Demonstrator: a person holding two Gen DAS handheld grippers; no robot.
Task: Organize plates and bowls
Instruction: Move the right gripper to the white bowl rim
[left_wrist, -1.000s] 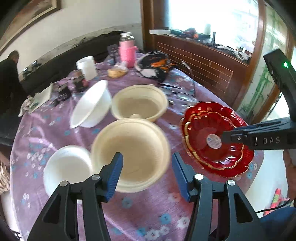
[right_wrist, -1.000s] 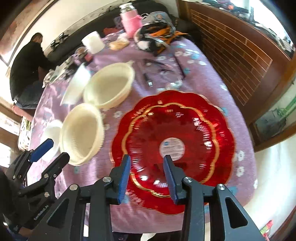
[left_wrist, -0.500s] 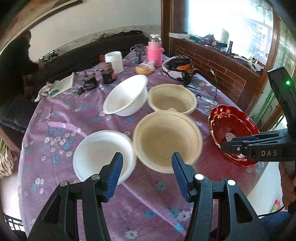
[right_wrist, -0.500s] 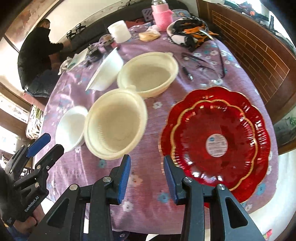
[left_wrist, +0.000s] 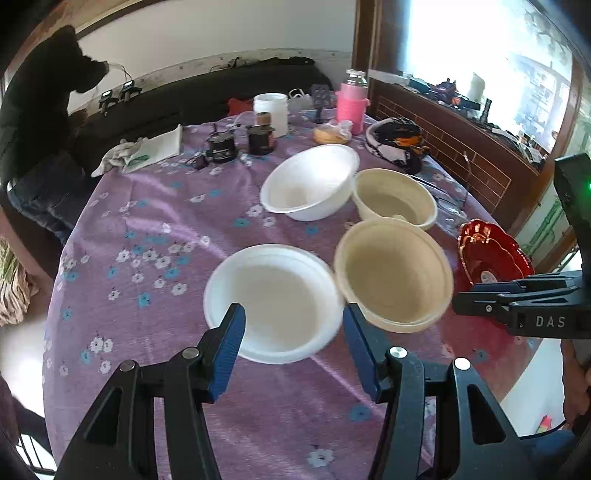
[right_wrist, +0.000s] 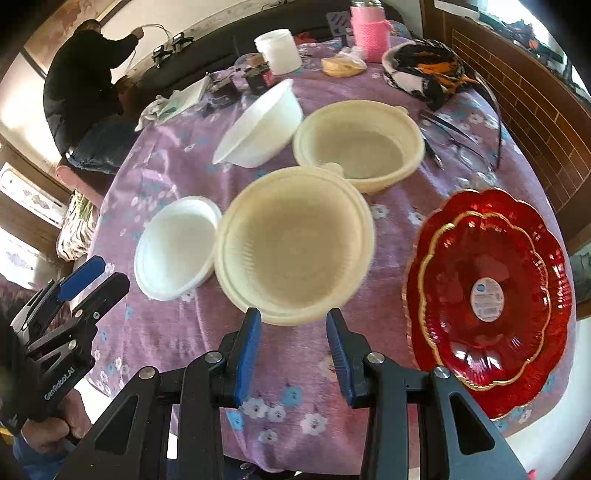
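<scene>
Both grippers wide and empty — your left gripper (left_wrist: 291, 341) lines up on the white bowl (left_wrist: 273, 302), right gripper (right_wrist: 292, 349) on the cream bowl (right_wrist: 295, 243), likely for nesting

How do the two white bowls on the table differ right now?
The near white bowl sits level by the left gripper; the far white bowl is tilted, its rim leaning toward the far cream bowl. The near one looks shallower with a flat rim, the far one deeper. Both are plain white, empty, and ungripped.
</scene>
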